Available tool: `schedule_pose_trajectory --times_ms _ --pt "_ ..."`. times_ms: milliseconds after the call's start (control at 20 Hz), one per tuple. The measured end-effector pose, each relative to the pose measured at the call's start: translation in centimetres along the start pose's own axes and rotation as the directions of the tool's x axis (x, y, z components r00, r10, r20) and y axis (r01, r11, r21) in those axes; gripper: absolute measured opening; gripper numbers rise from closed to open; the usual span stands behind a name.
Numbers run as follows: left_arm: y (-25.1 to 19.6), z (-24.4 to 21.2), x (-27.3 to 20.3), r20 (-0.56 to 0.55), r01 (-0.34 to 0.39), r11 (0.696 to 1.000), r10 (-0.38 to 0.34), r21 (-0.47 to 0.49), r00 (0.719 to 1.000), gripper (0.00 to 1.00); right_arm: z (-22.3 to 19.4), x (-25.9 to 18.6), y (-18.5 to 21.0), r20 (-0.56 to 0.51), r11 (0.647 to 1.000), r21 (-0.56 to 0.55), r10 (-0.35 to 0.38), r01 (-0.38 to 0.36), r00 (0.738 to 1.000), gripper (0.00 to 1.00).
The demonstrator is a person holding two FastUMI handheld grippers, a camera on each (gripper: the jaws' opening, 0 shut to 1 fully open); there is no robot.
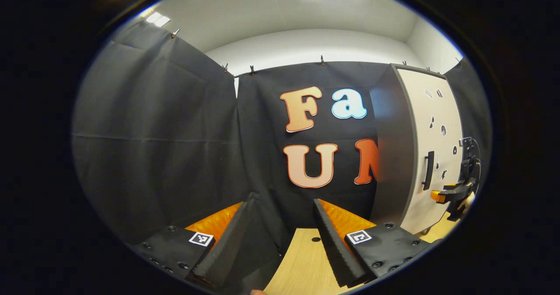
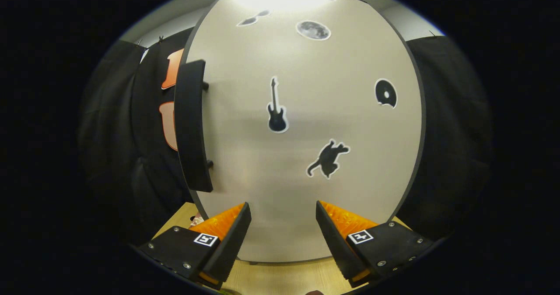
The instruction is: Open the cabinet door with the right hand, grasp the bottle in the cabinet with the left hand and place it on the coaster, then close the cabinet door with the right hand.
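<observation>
Right tool [image 2: 282, 225] spread, facing cabinet door [image 2: 306, 155], handle [image 2: 192, 128] left.

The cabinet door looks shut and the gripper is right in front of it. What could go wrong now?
1. The right gripper is open and faces the flat middle of the cabinet door, while the handle sits off to its left. Closing here would probably grab nothing.
2. It is close to the door, so pushing forward might bump the panel.
3. The left gripper is open over the table beside the cabinet; a swinging door might reach it.
</observation>
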State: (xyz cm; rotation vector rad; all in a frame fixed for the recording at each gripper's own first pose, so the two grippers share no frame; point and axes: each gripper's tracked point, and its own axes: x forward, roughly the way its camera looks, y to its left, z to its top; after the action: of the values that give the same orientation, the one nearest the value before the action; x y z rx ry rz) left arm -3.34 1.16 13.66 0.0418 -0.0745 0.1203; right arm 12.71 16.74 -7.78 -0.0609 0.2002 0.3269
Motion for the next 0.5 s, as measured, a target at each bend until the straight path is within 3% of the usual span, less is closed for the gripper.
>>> schedule_pose_trajectory --times_ms 500 --pt "-0.3 2.4 0.6 0.099 0.036 0.999 -0.038 0.026 0.994 0.95 11.0 -14.9 -7.1 0.134 0.997 -0.081 0.002 0.009 0.991 0.92"
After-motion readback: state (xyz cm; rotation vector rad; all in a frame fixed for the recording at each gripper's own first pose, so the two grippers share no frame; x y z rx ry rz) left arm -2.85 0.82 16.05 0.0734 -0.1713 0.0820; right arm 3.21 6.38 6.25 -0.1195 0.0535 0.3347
